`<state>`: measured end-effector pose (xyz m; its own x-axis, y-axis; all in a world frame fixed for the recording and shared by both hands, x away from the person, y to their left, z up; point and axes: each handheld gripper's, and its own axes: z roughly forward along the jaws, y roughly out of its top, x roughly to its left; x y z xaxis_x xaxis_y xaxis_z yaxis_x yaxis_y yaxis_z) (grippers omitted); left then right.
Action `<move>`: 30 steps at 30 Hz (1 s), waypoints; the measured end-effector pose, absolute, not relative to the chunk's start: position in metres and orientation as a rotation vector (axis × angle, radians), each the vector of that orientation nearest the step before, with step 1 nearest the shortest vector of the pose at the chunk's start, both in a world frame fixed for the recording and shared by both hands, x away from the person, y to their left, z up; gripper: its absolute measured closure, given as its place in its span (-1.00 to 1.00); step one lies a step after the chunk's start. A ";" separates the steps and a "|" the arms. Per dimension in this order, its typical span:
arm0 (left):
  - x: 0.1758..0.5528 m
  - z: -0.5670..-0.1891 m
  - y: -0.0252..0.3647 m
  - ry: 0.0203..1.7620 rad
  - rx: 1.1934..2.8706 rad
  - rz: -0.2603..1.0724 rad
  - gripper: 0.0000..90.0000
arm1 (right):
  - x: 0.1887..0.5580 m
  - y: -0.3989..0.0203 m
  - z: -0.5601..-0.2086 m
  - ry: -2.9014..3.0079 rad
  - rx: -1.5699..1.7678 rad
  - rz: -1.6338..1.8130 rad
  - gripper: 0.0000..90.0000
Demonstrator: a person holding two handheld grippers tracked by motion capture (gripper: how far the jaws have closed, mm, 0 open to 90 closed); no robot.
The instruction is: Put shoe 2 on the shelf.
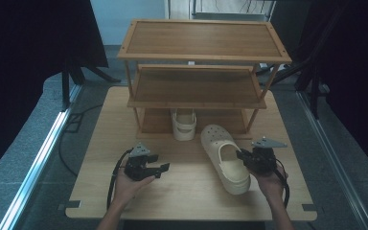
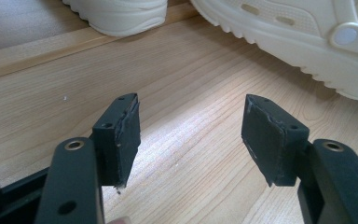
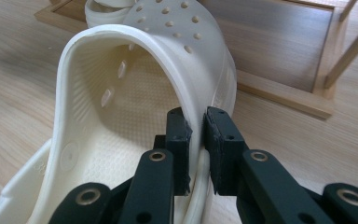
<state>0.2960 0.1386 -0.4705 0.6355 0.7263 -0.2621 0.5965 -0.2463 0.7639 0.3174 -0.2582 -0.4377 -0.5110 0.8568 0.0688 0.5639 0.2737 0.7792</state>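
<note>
The right gripper (image 3: pixel 196 140) pinches the cream rubber clog's (image 1: pixel 225 160) side wall; the left gripper (image 2: pixel 191 135) waits open. Next, probably lifting it onto the wooden shoe rack (image 1: pixel 196 103).

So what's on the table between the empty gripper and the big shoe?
Nothing. In the high view, bare wooden table lies between the open left gripper and the cream clog, which the right gripper pinches.
</note>
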 end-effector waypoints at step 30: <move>0.297 -0.473 0.138 1.043 1.950 0.161 -0.16 | 0.384 -0.237 -0.449 2.008 1.453 1.120 0.76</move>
<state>0.2967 0.1377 -0.4732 0.6372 0.7208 -0.2730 0.6045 -0.2477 0.7571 0.3839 -0.2370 -0.4492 -0.3666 0.9228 0.1181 0.5852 0.1300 0.8004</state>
